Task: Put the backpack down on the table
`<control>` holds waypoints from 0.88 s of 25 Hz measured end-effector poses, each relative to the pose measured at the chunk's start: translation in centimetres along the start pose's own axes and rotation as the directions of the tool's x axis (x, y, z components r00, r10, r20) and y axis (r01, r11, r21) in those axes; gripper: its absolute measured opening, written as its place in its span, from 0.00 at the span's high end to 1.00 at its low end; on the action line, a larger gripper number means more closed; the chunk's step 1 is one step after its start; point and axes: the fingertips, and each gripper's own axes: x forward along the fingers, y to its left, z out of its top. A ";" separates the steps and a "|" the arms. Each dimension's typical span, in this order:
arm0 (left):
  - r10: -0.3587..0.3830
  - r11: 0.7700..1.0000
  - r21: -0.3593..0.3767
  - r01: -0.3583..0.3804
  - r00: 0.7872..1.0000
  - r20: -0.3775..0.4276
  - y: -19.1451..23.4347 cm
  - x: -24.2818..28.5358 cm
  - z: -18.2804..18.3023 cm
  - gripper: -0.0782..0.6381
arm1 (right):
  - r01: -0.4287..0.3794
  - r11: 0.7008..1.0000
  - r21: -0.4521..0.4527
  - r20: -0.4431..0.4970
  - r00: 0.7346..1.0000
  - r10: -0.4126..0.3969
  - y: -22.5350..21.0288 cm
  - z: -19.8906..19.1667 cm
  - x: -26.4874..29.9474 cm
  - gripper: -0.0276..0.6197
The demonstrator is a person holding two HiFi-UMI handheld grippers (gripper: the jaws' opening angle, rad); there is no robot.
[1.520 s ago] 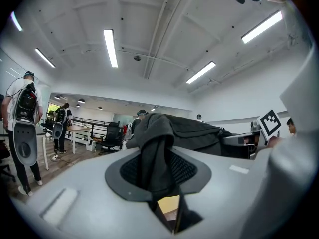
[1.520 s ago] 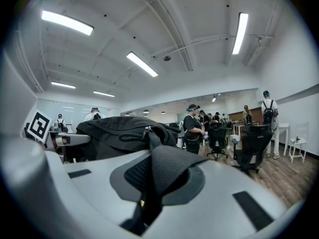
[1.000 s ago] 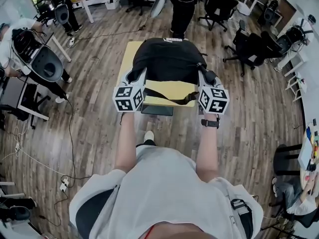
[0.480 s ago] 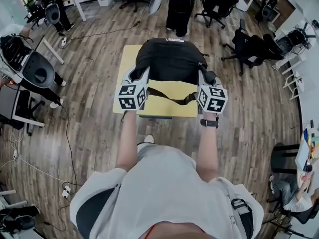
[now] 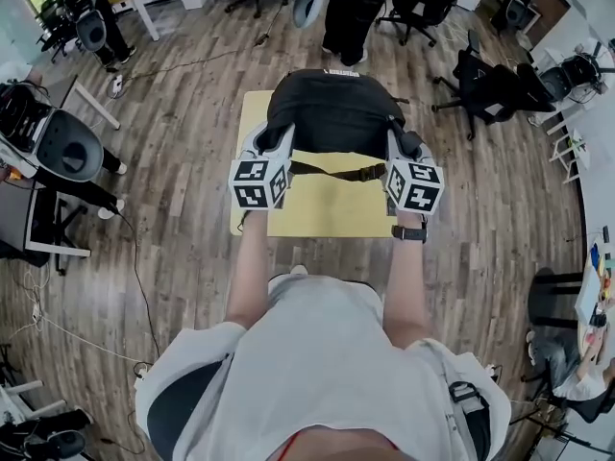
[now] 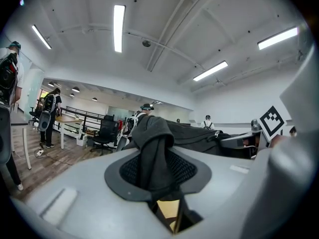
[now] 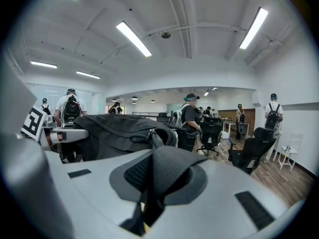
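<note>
A black backpack (image 5: 332,113) hangs between my two grippers over the far half of a small yellow table (image 5: 317,214). My left gripper (image 5: 278,142) is shut on a black strap (image 6: 153,151) at the bag's left side. On the right side, my right gripper (image 5: 396,144) is shut on another black strap (image 7: 168,169). In the left gripper view the left gripper (image 6: 160,185) pinches fabric, with the yellow tabletop showing below. The right gripper (image 7: 152,195) does likewise in its own view. A loose strap with a buckle (image 5: 338,172) runs under the bag. Whether the bag's bottom touches the table is hidden.
Wooden floor surrounds the table. A person in black (image 5: 354,12) stands just beyond it. Black office chairs (image 5: 490,89) crowd the right. On the left are a grey chair (image 5: 65,147), desks and floor cables. More people with backpacks stand in the background.
Both grippers and the backpack have come forward over the table. More of the yellow top now shows in front of the bag. Both grips are unchanged.
</note>
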 end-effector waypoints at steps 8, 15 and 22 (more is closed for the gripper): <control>-0.003 0.999 -0.046 0.001 0.999 -0.034 1.9 2.1 -2.0 0.74 | 0.006 1.000 -0.025 -0.078 0.997 -0.008 1.0 -1.6 3.7 0.91; 0.020 0.998 -0.058 -0.023 0.999 -0.051 4.2 5.4 -2.7 0.74 | -0.038 0.999 -0.005 -0.111 0.993 0.037 0.4 -2.7 8.6 0.91; 0.038 0.998 -0.038 -0.040 0.997 -0.065 5.9 9.8 -2.0 0.74 | -0.060 0.998 0.015 -0.106 0.993 0.061 -1.6 -1.5 13.8 0.91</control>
